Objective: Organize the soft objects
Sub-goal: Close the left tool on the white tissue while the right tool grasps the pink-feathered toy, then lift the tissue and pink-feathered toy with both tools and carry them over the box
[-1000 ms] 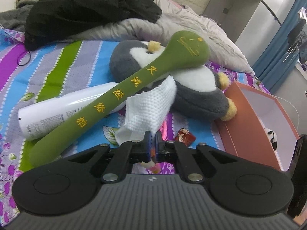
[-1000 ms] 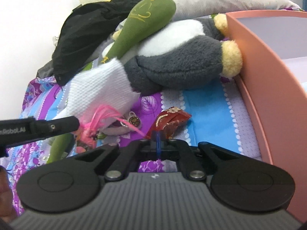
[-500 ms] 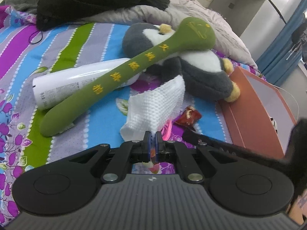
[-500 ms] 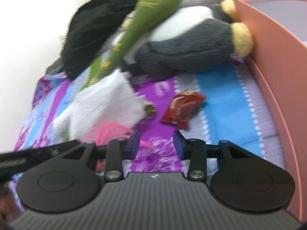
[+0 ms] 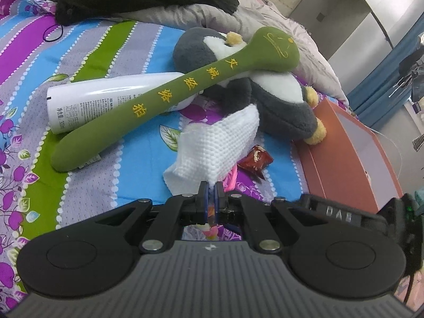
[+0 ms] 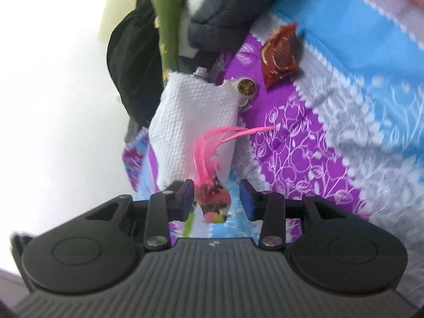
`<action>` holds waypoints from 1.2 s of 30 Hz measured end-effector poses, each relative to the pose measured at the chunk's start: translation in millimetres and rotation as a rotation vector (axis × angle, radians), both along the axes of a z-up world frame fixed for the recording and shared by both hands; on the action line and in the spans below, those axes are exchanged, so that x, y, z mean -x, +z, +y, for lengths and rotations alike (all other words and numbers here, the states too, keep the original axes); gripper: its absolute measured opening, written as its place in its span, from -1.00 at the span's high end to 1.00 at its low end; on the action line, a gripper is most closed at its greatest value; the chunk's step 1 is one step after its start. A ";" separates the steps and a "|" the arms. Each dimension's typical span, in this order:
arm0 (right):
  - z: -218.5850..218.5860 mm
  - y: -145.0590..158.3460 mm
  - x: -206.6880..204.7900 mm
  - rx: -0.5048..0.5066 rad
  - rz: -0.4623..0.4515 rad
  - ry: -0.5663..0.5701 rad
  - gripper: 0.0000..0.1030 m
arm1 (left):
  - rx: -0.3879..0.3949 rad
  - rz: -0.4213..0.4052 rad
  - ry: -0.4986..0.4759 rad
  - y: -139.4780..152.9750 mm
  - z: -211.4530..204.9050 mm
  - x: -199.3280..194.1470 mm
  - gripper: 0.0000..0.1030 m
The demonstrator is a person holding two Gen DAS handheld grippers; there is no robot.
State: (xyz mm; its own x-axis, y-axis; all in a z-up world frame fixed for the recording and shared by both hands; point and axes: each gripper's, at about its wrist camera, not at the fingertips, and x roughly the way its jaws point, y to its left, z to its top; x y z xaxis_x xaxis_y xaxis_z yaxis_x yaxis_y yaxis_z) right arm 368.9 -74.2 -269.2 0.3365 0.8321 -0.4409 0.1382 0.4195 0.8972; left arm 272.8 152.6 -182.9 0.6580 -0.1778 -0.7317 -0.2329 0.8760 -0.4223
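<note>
Left hand-held gripper is clenched on the lower edge of a white woven cloth, which rises from its fingertips above the striped bed. Behind it a grey-and-white penguin plush lies beside an orange box, with a long green plush bat resting across the penguin and a white bottle. Right hand-held gripper stands released, jaws apart around a small pink feathered toy; whether either jaw touches it cannot be told. A red wrapper lies nearby.
</note>
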 end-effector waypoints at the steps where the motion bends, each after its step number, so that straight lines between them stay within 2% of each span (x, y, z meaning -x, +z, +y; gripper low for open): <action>1: -0.2 -3.8 -0.7 -0.040 0.027 -0.016 0.20 | 0.011 -0.001 0.006 0.2 0.5 1.4 0.90; 4: -0.4 -14.3 -0.9 -0.075 0.121 -0.053 0.22 | 0.040 0.005 0.024 -0.1 3.0 5.4 0.91; 8: -1.2 -22.9 3.2 -0.159 0.186 -0.073 0.23 | 0.067 0.004 0.041 1.6 5.4 11.7 0.91; 12: -3.9 -25.2 9.3 -0.155 0.247 -0.100 0.23 | 0.107 0.004 0.051 4.3 7.4 19.1 0.91; 16: -2.5 -28.4 22.8 -0.215 0.305 -0.094 0.26 | 0.131 -0.001 0.062 9.7 6.8 28.7 0.91; 19: -3.4 -37.4 35.5 -0.275 0.375 -0.115 0.40 | 0.159 -0.005 0.081 13.3 7.9 38.4 0.91; 22: -0.8 -30.9 45.4 -0.240 0.361 -0.090 0.42 | 0.184 -0.005 0.086 17.0 6.7 50.0 0.91; 30: -23.7 -1.0 68.3 -0.089 0.280 -0.060 0.43 | 0.149 0.008 0.085 26.3 1.9 83.7 0.91; 36: -56.2 29.6 90.6 0.056 0.165 -0.041 0.42 | 0.124 0.014 0.062 31.2 -10.0 107.2 0.91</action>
State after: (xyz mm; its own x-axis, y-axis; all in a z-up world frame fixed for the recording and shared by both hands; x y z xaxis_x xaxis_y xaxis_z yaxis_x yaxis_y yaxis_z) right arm 278.3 -130.5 -239.6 0.2888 0.7919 -0.5381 0.2994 0.4591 0.8364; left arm 165.6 142.6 -151.6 0.6605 -0.2272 -0.7157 -0.2912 0.8010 -0.5231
